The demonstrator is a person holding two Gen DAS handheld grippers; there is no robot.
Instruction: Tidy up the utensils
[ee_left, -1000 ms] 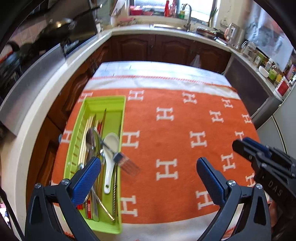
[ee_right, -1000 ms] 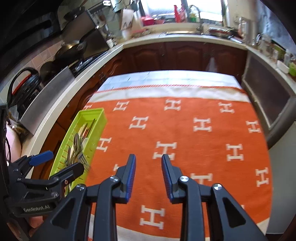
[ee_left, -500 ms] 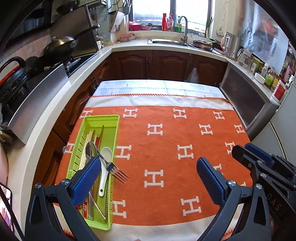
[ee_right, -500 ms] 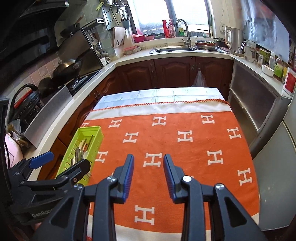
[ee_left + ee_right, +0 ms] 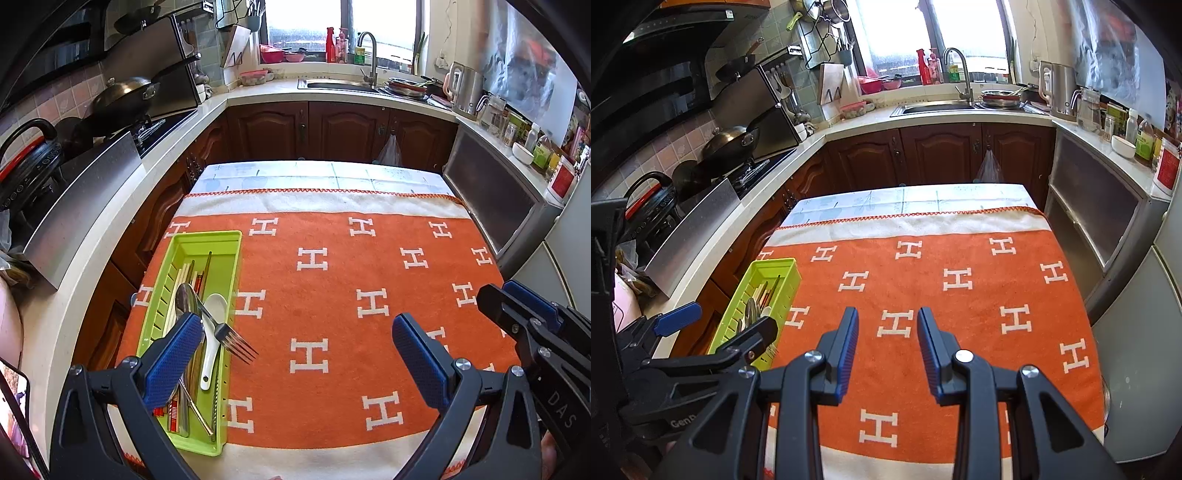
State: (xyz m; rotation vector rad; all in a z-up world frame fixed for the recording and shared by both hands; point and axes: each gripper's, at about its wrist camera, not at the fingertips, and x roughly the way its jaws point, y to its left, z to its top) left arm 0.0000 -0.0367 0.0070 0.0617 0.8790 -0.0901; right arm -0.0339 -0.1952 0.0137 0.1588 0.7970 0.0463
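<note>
Utensils: 1 fork, 2 spoons, 1 tray

A lime-green tray lies lengthwise at the orange cloth's left edge, holding a metal spoon, a white spoon and chopsticks. A fork lies crosswise — its tines jutting over the right rim.

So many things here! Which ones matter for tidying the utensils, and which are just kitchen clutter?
Part of the job:
green tray
fork, tines over the tray's edge
white spoon
metal spoon
chopsticks

Just lying about:
wok
kettle
white bowl
orange cloth
</note>
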